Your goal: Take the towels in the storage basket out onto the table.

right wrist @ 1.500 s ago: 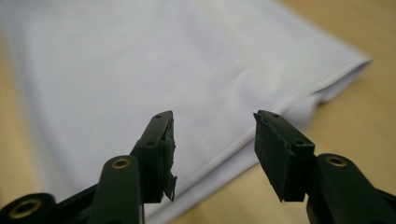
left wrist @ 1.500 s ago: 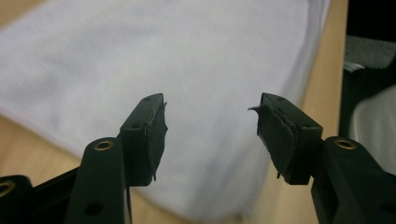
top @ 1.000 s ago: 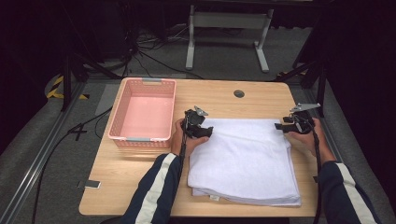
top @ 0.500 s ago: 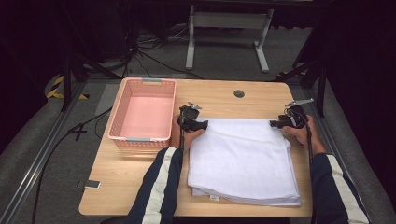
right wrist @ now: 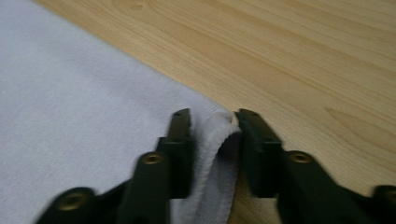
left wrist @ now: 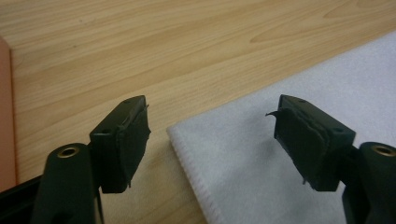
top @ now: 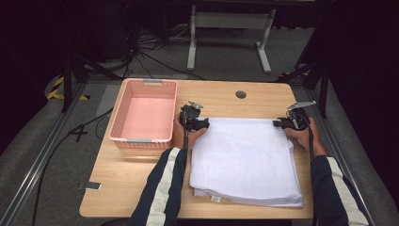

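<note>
White towel, folded flat, hemmed; my right gripper just closed, pinching its far-right corner; left gripper spread astride far-left corner

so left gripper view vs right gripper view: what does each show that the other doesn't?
Left gripper view: the left gripper with jaws wide apart, straddling a flat corner of the white towel without pinching it, plus a sliver of the pink basket at the frame edge.

Right gripper view: the right gripper, whose jaws have just been closing, pinching a bunched-up towel corner between its pads.

Both: the white towel lying on the wooden table.
</note>
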A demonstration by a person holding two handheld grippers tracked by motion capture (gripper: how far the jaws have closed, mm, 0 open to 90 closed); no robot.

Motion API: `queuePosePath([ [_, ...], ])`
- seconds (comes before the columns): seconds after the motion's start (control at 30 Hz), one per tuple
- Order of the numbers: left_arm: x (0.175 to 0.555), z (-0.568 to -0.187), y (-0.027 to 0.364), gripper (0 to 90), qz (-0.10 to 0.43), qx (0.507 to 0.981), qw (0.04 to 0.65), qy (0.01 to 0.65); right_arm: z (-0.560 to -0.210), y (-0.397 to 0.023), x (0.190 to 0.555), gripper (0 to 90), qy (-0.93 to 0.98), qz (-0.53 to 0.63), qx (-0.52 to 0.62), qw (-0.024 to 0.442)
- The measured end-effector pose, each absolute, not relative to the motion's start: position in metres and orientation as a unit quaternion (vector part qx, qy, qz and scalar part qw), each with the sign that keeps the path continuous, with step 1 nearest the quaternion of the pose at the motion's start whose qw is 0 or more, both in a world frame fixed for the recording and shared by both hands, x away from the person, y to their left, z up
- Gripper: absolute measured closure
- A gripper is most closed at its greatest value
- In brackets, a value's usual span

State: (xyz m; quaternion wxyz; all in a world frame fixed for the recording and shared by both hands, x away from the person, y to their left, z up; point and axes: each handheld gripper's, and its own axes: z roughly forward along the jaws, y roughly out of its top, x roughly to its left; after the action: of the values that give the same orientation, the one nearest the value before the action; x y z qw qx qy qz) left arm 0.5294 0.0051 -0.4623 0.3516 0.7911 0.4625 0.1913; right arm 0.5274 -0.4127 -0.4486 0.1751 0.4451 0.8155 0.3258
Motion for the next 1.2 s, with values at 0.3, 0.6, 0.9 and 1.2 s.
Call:
queuePosePath([
  [0.3,0.549,-0.468,0.008,23.1,0.167,0.804,0.353,0.449,-0.445,-0.416,0.527,81.4,0.809,0.333,0.443,0.194],
  [0.6,0.548,-0.441,-0.002,77.5,0.194,0.815,0.372,0.4,-0.423,-0.415,0.527,82.4,0.793,0.373,0.428,0.22],
  [0.9,0.545,-0.387,0.006,77.1,0.243,0.78,0.427,0.388,-0.375,-0.424,0.518,82.3,0.76,0.432,0.406,0.267],
  [1.2,0.512,-0.365,0.012,78.3,0.232,0.793,0.455,0.332,-0.363,-0.424,0.497,82.2,0.764,0.467,0.364,0.256],
])
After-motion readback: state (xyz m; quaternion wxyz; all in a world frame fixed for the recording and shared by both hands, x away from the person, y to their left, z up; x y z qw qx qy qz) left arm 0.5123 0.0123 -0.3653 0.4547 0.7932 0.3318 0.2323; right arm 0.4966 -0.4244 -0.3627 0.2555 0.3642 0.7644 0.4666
